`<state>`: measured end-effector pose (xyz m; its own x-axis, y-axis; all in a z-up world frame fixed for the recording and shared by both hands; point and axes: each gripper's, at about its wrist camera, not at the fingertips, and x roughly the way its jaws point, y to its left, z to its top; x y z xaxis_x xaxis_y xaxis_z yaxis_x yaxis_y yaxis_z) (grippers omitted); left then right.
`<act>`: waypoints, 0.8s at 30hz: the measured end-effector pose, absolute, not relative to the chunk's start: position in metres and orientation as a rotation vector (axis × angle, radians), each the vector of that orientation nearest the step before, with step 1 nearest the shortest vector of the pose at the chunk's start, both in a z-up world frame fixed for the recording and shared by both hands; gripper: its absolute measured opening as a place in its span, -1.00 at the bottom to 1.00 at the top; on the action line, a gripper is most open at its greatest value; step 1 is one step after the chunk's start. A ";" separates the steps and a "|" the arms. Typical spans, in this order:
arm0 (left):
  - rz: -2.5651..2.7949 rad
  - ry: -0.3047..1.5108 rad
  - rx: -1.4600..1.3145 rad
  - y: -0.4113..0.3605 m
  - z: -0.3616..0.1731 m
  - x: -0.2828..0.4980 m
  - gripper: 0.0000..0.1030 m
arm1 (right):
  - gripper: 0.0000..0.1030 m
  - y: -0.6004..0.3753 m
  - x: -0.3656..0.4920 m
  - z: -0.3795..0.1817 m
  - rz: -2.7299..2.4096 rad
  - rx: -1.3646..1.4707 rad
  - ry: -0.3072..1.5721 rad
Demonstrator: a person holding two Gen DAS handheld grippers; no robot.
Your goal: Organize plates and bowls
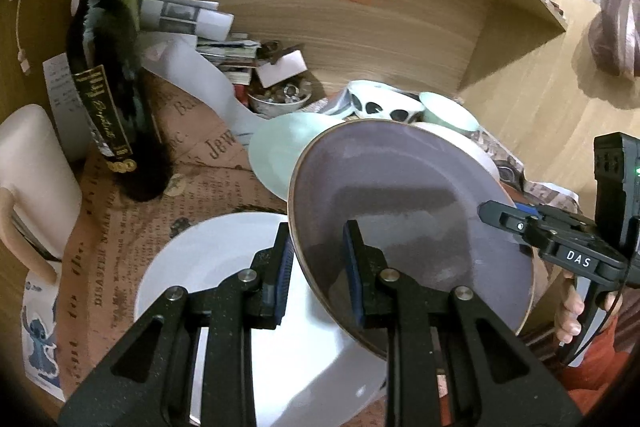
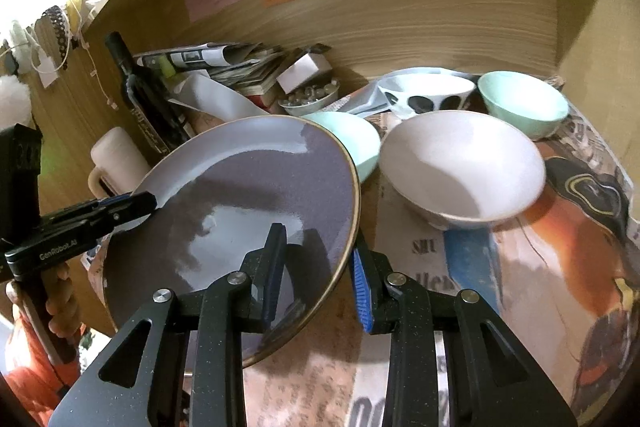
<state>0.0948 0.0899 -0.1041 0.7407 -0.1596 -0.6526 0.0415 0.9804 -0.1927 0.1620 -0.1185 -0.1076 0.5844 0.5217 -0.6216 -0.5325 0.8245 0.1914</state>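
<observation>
Left view: my left claw [image 1: 316,267] pinches purple plate [image 1: 400,195] rim, plate up over white plate [image 1: 224,267].

Right view: my right claw [image 2: 320,271] pinches other rim. Step: carrying. Next, I think: lower onto white plate, level.

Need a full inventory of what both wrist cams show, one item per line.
Purple-grey ceramic plate: 1, held tilted by both grippers.
White round plate: 1, on the newsprint, under the left gripper.
Pale pink bowl: 1, centre right.
Mint-green bowls: 2, back right and behind the held plate.
White bowl with black spots: 1, at the back.
Dark wine bottle: 1, back left.
Cream mug: 1, left edge.
Paper pile: 1, at the back wall.
Left gripper: shut on the plate's rim.
Right gripper: shut on the opposite rim.
</observation>
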 end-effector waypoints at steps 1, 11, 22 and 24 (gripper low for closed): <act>-0.115 0.731 -0.170 0.087 -0.105 0.094 -0.53 | -0.45 -0.122 0.160 -0.108 0.611 -0.016 0.719; -0.153 0.758 -0.172 0.057 -0.112 0.090 -0.53 | -0.45 -0.152 0.147 -0.116 0.575 0.000 0.734; -0.191 0.808 -0.179 0.025 -0.129 0.087 -0.53 | -0.45 -0.182 0.138 -0.127 0.539 0.021 0.752; -0.196 0.816 -0.177 0.020 -0.132 0.088 -0.53 | -0.45 -0.187 0.137 -0.130 0.533 0.024 0.758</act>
